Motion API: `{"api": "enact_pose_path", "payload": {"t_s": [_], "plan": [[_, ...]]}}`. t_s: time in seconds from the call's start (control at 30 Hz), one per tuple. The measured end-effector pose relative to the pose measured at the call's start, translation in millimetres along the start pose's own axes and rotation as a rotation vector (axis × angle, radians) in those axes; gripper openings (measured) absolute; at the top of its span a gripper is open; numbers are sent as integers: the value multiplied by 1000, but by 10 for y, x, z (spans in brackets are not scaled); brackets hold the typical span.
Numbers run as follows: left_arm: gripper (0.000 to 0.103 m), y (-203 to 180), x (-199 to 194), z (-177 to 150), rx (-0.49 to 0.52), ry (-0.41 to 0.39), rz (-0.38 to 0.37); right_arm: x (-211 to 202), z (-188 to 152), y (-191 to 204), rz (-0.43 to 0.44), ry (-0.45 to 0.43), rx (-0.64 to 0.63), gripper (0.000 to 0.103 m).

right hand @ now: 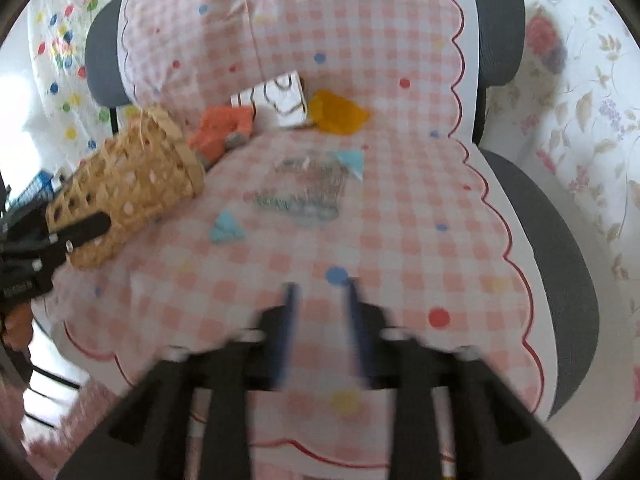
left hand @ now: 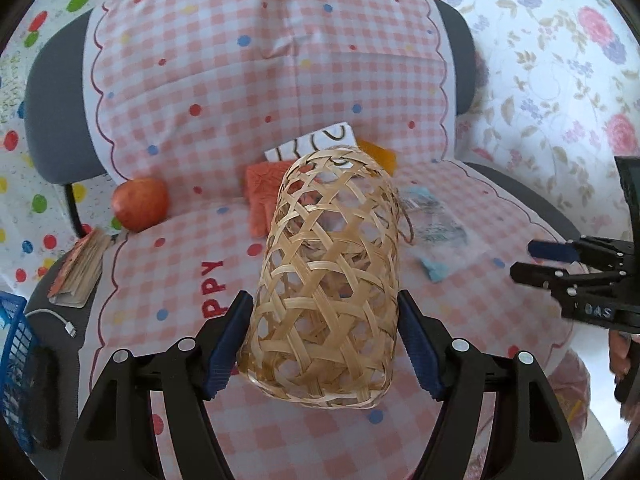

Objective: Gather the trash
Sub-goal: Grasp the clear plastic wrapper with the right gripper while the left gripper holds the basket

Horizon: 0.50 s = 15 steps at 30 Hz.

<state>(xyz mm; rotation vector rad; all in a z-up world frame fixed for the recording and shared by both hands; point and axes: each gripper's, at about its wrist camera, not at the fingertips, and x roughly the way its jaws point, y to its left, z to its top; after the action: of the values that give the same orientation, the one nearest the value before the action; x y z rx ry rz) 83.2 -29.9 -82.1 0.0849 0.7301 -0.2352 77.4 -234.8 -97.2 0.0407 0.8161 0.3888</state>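
The clear plastic wrapper (right hand: 308,192) with blue corners lies flat on the pink checked cloth (right hand: 400,240) covering the chair seat, near the middle. Behind it, against the backrest, sit an orange crumpled piece (right hand: 224,132), a white printed card (right hand: 280,100) and a yellow scrap (right hand: 336,114). Your left gripper (left hand: 324,344) clamps the woven bamboo basket (left hand: 328,280) near its base, pads pressing both sides, the basket tipped with its mouth toward the trash. Your right gripper (right hand: 322,320) hovers over bare cloth in front of the wrapper, jaws apart with nothing between them, blurred. An apple (left hand: 140,204) rests on the seat's left edge.
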Motion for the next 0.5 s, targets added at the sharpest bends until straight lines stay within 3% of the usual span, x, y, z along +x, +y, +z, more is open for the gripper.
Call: {"api": "enact_pose_path", "payload": {"t_s": [0.17, 0.33, 0.5], "plan": [[75, 28, 50, 51, -17, -10, 25, 283, 217, -66, 8, -11, 70, 77], [80, 66, 84, 68, -30, -7, 14, 562, 294, -266, 32, 11, 200, 78], [82, 75, 151, 62, -34, 7, 1, 725, 326, -59, -16, 45, 129, 91]]}}
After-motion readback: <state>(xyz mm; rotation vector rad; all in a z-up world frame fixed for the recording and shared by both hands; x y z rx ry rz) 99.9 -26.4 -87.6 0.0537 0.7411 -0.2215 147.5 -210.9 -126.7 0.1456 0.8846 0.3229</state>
